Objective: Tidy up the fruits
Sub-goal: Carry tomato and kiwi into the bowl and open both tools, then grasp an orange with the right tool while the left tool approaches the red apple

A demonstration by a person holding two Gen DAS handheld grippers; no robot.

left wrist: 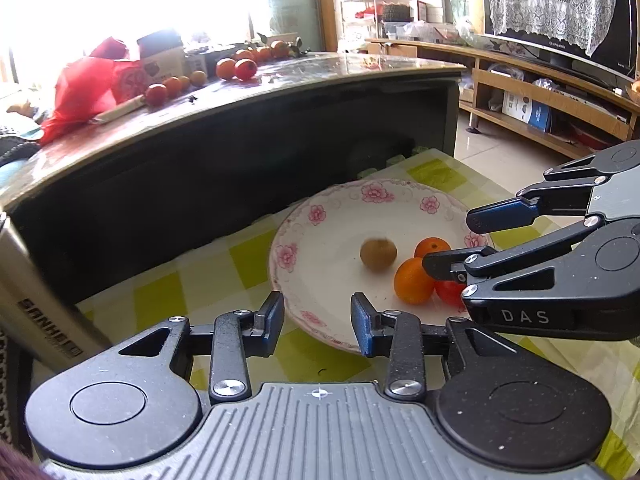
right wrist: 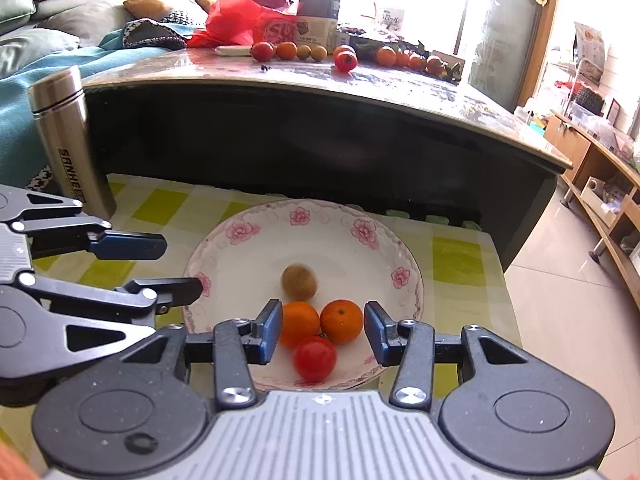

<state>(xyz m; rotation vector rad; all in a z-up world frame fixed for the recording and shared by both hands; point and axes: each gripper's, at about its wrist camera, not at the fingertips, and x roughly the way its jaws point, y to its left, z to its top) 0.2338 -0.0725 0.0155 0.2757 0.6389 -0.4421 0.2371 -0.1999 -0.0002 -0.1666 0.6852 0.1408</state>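
A white plate (right wrist: 248,256) with pink flowers on its rim (left wrist: 316,216) sits on the yellow checked cloth. In it lie a blurred brown fruit (right wrist: 299,282) (left wrist: 378,254), two oranges (right wrist: 341,321) (right wrist: 300,322) (left wrist: 414,282) and a red tomato (right wrist: 315,359) (left wrist: 450,292). My left gripper (left wrist: 318,328) (right wrist: 182,268) is open at the plate's near left rim, with nothing between its fingers. My right gripper (right wrist: 322,330) (left wrist: 452,242) is open above the oranges and tomato, holding nothing.
A steel flask (right wrist: 70,140) (left wrist: 36,308) stands left of the plate. Behind it is a dark coffee table (right wrist: 320,128) bearing several tomatoes and oranges (right wrist: 345,58) (left wrist: 236,68), a red bag (right wrist: 240,20) and boxes. A sofa is at far left, a TV stand (left wrist: 552,96) at right.
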